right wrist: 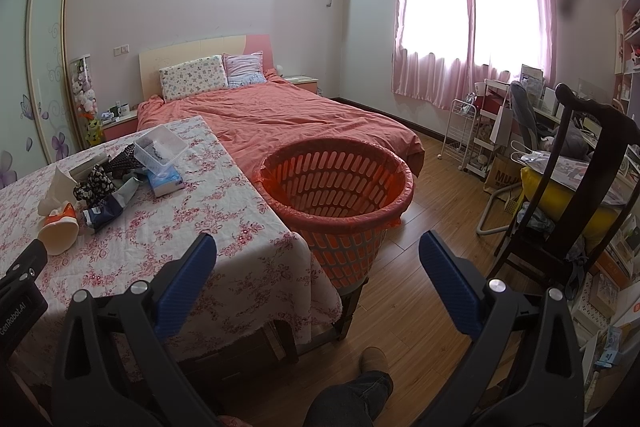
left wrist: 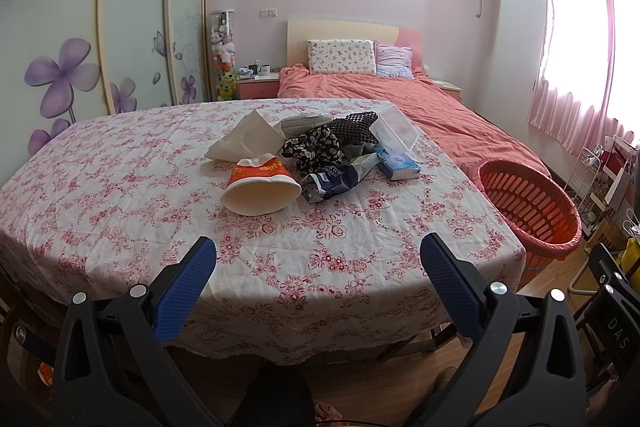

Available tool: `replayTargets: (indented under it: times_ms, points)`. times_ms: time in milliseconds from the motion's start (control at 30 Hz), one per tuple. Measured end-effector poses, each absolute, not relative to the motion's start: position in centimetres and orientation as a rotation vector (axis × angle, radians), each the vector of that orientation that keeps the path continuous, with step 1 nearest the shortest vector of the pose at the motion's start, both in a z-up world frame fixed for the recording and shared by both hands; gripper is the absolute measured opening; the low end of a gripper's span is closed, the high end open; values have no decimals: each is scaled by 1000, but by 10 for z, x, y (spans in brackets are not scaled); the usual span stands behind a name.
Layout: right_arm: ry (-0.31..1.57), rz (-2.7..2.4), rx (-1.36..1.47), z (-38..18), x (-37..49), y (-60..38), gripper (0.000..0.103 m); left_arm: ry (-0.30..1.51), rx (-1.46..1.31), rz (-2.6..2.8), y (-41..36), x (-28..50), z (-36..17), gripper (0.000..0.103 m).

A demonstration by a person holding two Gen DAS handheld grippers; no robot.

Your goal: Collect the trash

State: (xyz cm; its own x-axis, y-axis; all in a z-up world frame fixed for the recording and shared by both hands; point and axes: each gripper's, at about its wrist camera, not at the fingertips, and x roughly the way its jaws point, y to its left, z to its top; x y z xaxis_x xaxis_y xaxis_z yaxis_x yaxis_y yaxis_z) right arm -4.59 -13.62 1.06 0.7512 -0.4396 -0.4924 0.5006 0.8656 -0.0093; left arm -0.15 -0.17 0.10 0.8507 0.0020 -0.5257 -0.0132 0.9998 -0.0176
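We judge that collecting has not yet begun: nothing is held, and the orange slotted plastic laundry-style basket lined with a red bag (right wrist: 336, 187) looks empty as far as we can see into it. It stands just beside the right edge of the tabletop (left wrist: 120, 187), which wears a white cloth printed with pink flowers.

The trash lies in a loose heap toward the far middle of that cloth. Nearest us is a tipped-over orange and white paper cup (left wrist: 260, 187), its mouth facing us. Just to its right lies a crumpled dark blue and silver foil wrapper (left wrist: 332, 181), and behind the cup a crumpled white tissue (left wrist: 246, 139). A blue and white tissue pack (left wrist: 398, 163), a clear plastic box (left wrist: 394, 129) and some dark patterned fabric (left wrist: 312, 145) sit in the same heap; whether these count as trash we cannot say.

Our left hand-held gripper (left wrist: 318, 255) hangs over the near part of the cloth, jaws spread wide, touching nothing. Our right hand-held gripper (right wrist: 318, 255) is likewise spread wide and empty, pointed toward the basket and the floor beside it.

The next move, as we see it, calls for reaching the left one forward to the cup, straddling its rim, then carrying it right to the basket.
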Motion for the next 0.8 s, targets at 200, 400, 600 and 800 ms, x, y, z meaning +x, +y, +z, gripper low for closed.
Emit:
replayTargets:
  times_ms: [200, 400, 600, 800]
  points:
    - [506, -515, 127, 11, -46, -136, 99, 555, -22, 6, 0, 0, 0, 101]
    - [506, -515, 127, 11, -46, -136, 99, 555, -22, 6, 0, 0, 0, 101]
    - [506, -515, 127, 11, -46, -135, 99, 555, -22, 6, 0, 0, 0, 101]
    - [506, -515, 127, 11, -47, -136, 99, 555, -22, 6, 0, -1, 1, 101]
